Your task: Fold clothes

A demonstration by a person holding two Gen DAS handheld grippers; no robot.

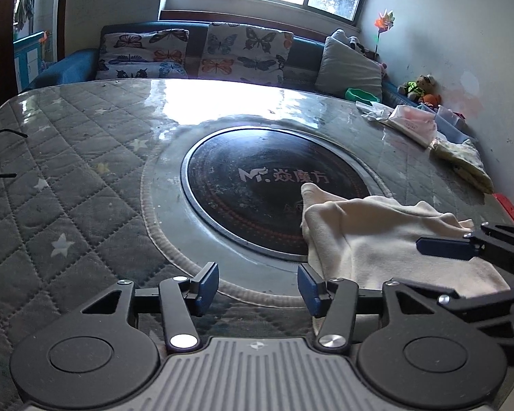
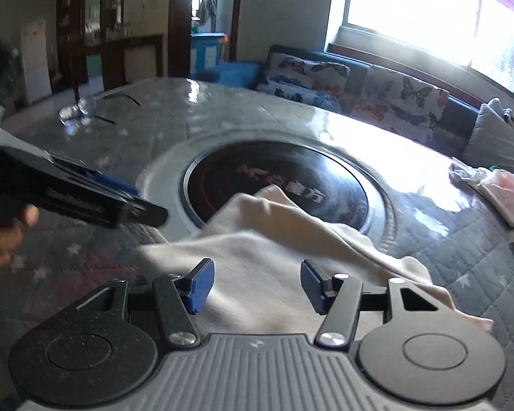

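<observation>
A cream cloth [image 1: 394,239] lies crumpled on the quilted table, one corner reaching over the round black hob [image 1: 257,185]. My left gripper [image 1: 258,284] is open over the hob's near rim with nothing between its fingers; the cloth's edge lies just beside its right finger. A blue pad [image 1: 445,248] of the right gripper reaches in over the cloth from the right. In the right wrist view, my right gripper [image 2: 257,284] is open above the cream cloth [image 2: 274,233], with the fabric showing between the pads and not pinched. The left gripper [image 2: 120,198] enters from the left, held by a hand [image 2: 3,239].
The grey quilted table cover [image 1: 68,188] lies under a glossy clear sheet. Folded clothes [image 1: 414,123] and a yellowish bundle [image 1: 466,164] sit by the right wall. A sofa with butterfly cushions [image 1: 243,51] runs behind the table. Thin black cables [image 1: 7,133] lie at the left edge.
</observation>
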